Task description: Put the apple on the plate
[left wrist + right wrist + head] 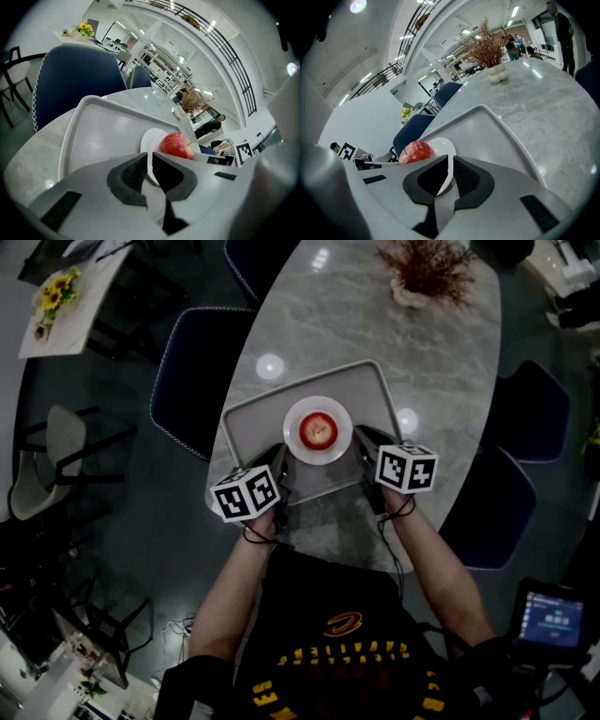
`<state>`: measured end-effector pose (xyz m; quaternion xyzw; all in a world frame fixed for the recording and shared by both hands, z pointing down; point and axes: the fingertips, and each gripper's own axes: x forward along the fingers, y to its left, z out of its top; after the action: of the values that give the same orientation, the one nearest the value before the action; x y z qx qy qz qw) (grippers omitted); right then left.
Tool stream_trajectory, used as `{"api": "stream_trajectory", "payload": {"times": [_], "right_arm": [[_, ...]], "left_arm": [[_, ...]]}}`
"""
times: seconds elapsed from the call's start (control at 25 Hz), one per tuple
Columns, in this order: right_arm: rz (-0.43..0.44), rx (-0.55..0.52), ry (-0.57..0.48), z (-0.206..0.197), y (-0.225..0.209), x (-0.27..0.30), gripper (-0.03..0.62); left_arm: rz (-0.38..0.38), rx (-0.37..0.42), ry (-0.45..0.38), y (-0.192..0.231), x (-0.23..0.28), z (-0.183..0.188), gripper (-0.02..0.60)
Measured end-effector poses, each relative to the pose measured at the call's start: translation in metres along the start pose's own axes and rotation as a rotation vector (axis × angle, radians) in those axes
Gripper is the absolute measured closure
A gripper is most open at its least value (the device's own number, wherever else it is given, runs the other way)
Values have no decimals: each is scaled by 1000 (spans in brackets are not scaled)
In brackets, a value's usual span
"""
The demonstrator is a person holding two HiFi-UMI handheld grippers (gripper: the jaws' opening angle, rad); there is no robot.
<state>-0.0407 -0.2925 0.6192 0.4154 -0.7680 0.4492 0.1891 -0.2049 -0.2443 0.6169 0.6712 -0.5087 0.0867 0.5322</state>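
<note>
As apple [319, 430] sits on plate [292, 433], left claw [150, 158] and right claw [450, 161] seemingly clamp its part-hidden rim

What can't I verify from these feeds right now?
Whether the plate rests on the tray or is lifted: head view looks straight down; in both gripper views the jaws, shut on its rim, cover its underside.
The apple base: gripper views, behind the jaws.
Tray's near corners: head view, under the left gripper and right gripper.
The screen text, lower right: head view, too small.
</note>
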Motion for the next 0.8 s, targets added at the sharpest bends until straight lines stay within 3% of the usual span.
{"api": "stream_trajectory", "payload": {"times": [0.2, 0.48, 0.56, 0.8], "right_arm": [[61, -53, -89, 3, 20, -31, 557], [171, -129, -132, -20, 45, -86, 557], [189, -120, -132, -32, 45, -104, 588], [245, -121, -136, -65, 52, -157, 588]], "left_arm": [[-23, 51, -63, -21, -22, 0, 551], [-106, 226, -86, -87, -54, -31, 551], [-123, 239, -92, -101, -64, -46, 552], [-161, 252, -120, -140, -94, -89, 580]]}}
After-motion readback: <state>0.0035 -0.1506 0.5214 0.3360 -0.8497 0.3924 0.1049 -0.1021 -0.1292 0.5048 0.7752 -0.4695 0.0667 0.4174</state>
